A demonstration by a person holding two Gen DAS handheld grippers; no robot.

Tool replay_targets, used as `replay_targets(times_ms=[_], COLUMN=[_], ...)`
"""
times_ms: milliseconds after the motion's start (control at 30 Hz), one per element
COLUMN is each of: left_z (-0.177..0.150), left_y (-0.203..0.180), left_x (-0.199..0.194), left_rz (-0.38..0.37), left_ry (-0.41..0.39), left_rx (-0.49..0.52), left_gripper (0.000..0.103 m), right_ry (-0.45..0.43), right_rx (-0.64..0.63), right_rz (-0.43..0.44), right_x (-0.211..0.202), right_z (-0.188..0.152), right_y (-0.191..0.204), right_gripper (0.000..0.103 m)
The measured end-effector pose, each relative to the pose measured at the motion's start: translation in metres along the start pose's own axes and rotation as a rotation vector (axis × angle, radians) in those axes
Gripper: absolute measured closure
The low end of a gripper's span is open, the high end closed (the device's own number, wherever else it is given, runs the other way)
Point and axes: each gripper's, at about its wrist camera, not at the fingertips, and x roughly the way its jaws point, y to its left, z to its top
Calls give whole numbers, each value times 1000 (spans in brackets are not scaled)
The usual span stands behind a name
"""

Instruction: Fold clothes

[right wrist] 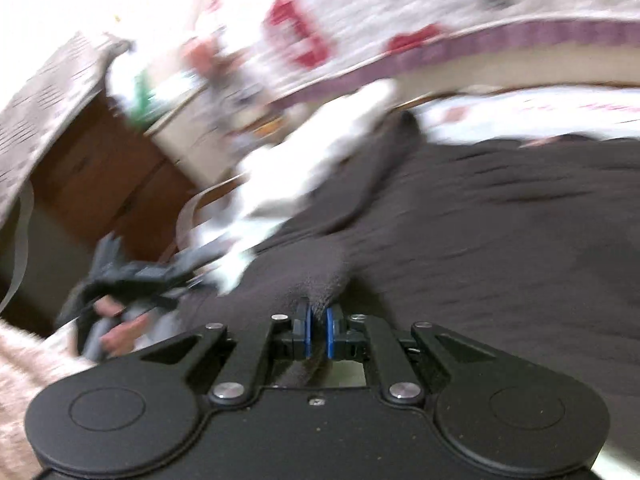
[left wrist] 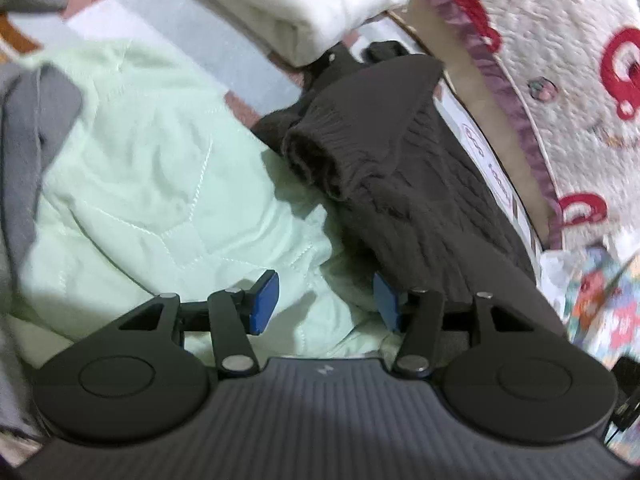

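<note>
A dark brown ribbed knit garment (left wrist: 408, 184) lies on a pale green quilted cover (left wrist: 152, 184), one rolled cuff (left wrist: 316, 152) pointing left. My left gripper (left wrist: 326, 300) stands open just above the cover, its right pad at the garment's near edge and nothing between its pads. In the blurred right wrist view the same brown garment (right wrist: 480, 216) fills the right half. My right gripper (right wrist: 318, 330) is shut on a pinched fold of it, and the cloth rises to a peak at the blue pads. A white cloth (right wrist: 320, 160) lies beyond the garment.
Folded cream cloth (left wrist: 304, 4) sits at the back. A quilt with red prints (left wrist: 560, 60) and a purple border rises on the right. Grey clothing (left wrist: 28, 140) lies at left. A gloved hand (right wrist: 120, 304) and brown wooden furniture (right wrist: 104, 176) show left in the right wrist view.
</note>
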Motion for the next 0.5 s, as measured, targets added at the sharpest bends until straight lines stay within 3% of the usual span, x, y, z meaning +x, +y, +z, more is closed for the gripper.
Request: replay_targets(times_ms=[67,167,233,300,333,400,500], left_z=[2,6,6,6,6,5,5], left_y=[-3,-13,-16,-19,-21,-22,-25], left_x=[8,22,35,49,55,64,68], left_rz=[-18,-35,-36,-37,-38,-45,-67], left_ry=[-1,-14,-12,-11,-9,-3,-13], left_rx=[-31,-53,-67,-81,-88,-92,-74], left_gripper=[52,49,47,47,47,47,50], right_ry=[5,112,167,168,150,91,-1], right_rx=[-37,-183,-243,-325,-363,-405,-453], right_rz=[-170,-572,-718,-818,-822,-733,-554], right_x=[2,26,46,59,60,55,51], right_z=[-1,1,-6,-12,-14,-13,0], right_y=[-7,-5,0,14,21,37,68], right_gripper=[94,95,94,89,88,83,60])
